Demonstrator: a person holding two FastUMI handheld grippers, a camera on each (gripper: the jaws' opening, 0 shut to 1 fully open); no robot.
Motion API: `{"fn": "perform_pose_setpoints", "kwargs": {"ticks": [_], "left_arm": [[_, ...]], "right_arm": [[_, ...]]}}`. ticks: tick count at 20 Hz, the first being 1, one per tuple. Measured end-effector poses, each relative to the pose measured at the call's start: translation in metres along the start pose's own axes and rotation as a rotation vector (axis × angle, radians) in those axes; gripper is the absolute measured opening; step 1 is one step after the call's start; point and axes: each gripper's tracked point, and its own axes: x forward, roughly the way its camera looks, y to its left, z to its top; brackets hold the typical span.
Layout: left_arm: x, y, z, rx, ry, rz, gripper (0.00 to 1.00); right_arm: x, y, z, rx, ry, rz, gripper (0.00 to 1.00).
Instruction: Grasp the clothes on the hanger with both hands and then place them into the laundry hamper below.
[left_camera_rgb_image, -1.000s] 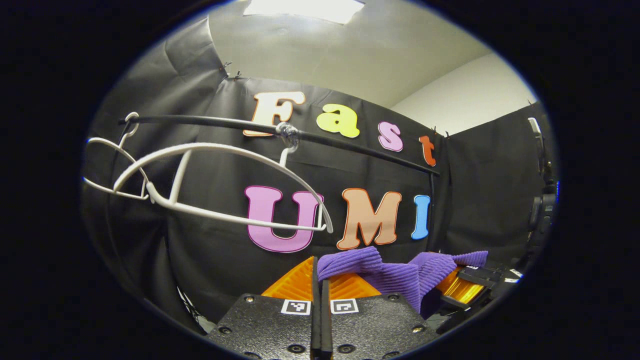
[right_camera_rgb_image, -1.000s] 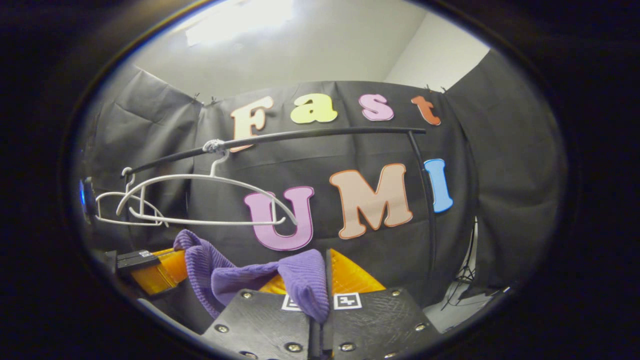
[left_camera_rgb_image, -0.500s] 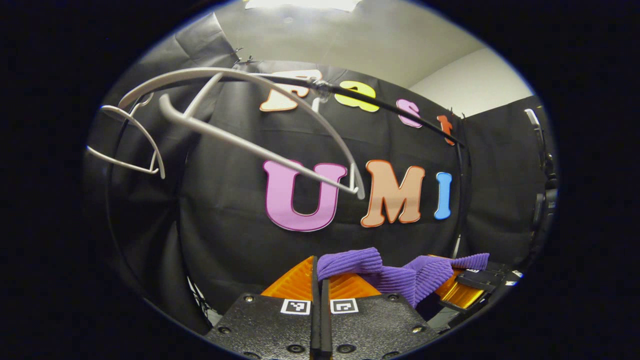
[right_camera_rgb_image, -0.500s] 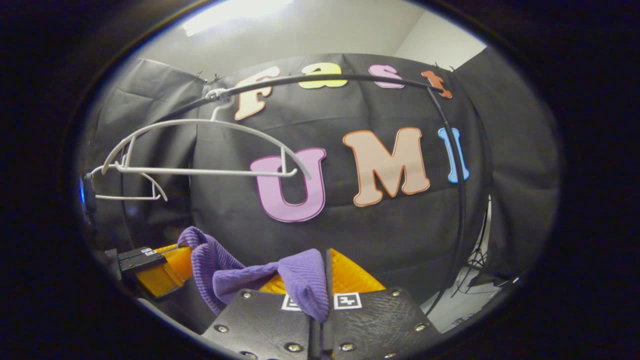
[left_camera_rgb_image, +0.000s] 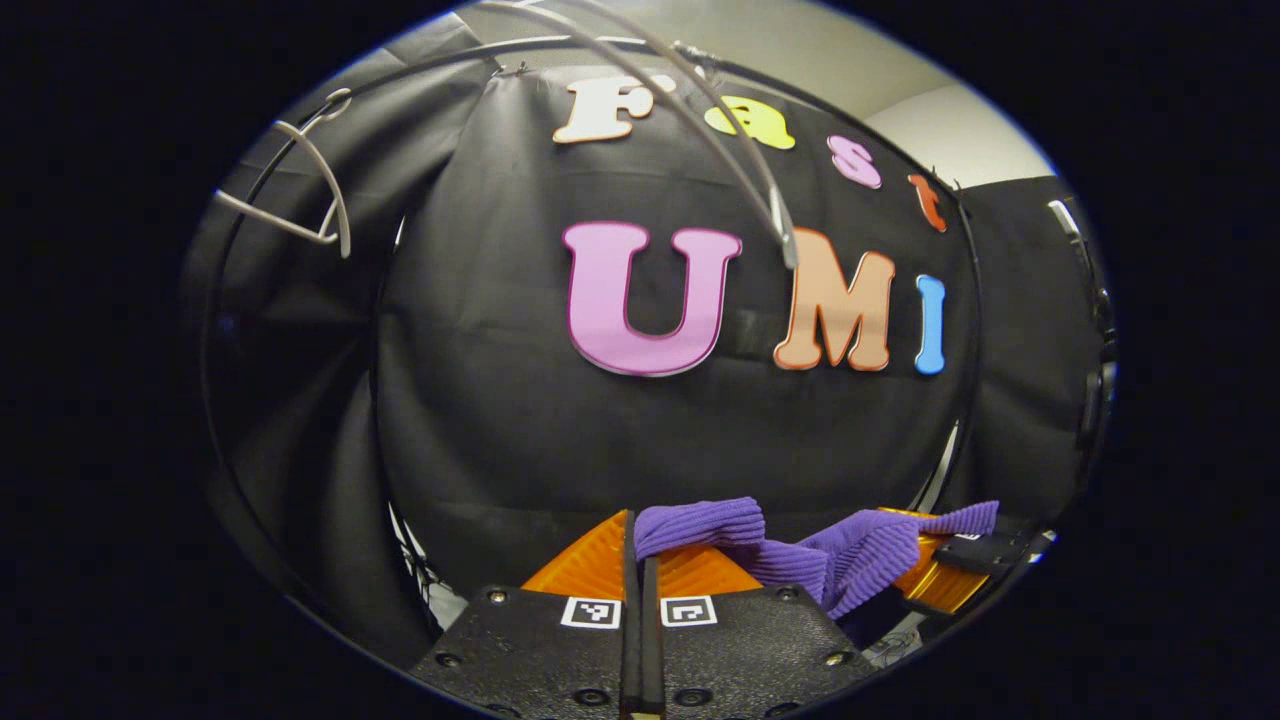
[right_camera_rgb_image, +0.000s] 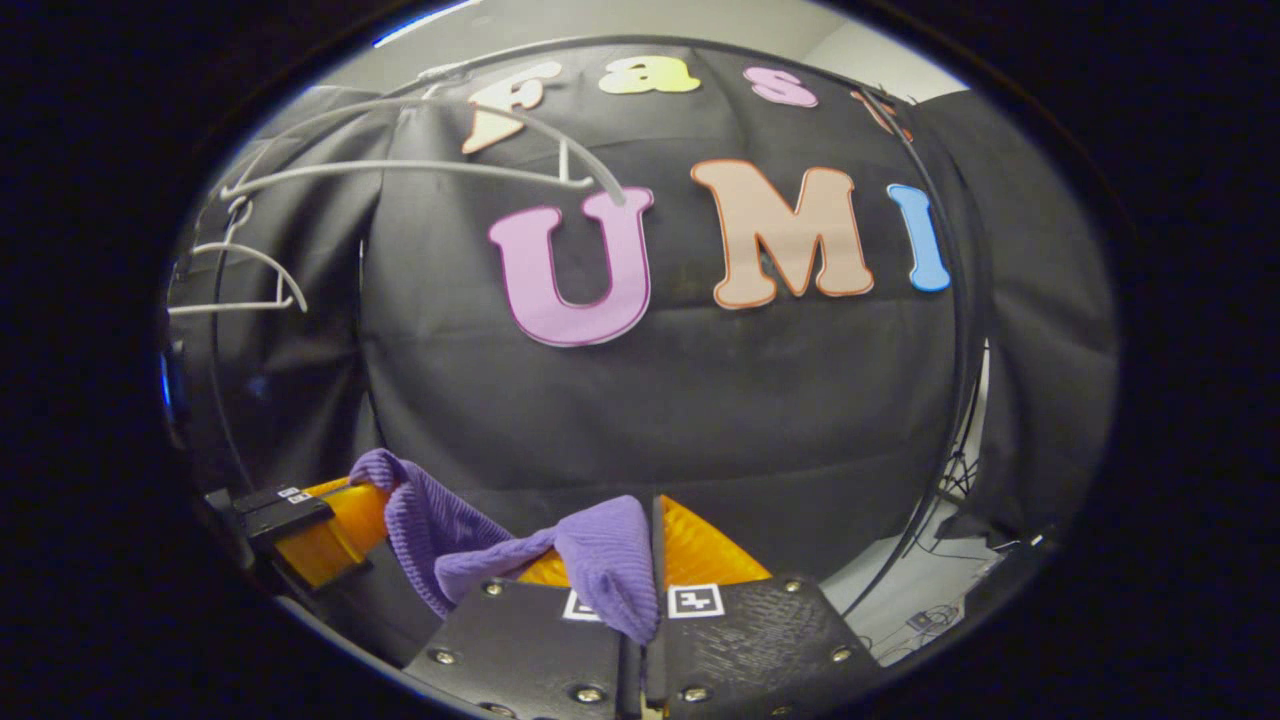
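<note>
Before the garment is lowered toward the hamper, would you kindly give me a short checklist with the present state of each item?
1. Left gripper shut on the purple garment: ok, cloth is pinched at its closed fingers.
2. Right gripper shut on the garment: ok, a fold is caught between its fingers.
3. Garment free of the white hanger: ok, the hanger hangs bare above.
4. Garment spans both grippers without snagging: ok.
5. Laundry hamper position below: cannot tell.

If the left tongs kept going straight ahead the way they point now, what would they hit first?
Probably the black booth wall. Ahead of the left tongs, shut on the purple garment, nothing else shows in that line, though depth is unclear.
</note>
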Motion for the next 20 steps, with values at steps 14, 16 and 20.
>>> {"fn": "perform_pose_setpoints", "kwargs": {"ticks": [14,16,20], "left_arm": [[0.026,0.011,-0.197,0.124,0.323,0.005,0.02],[0.022,0.015,-0.220,0.117,0.378,0.009,0.02],[0.017,0.022,-0.257,0.129,0.462,0.014,0.03]], "right_arm": [[0.044,-0.025,-0.189,-0.037,0.313,0.017,0.05],[0.046,-0.034,-0.217,-0.031,0.369,-0.006,0.05],[0.045,-0.039,-0.252,-0.027,0.457,-0.011,0.06]]}}
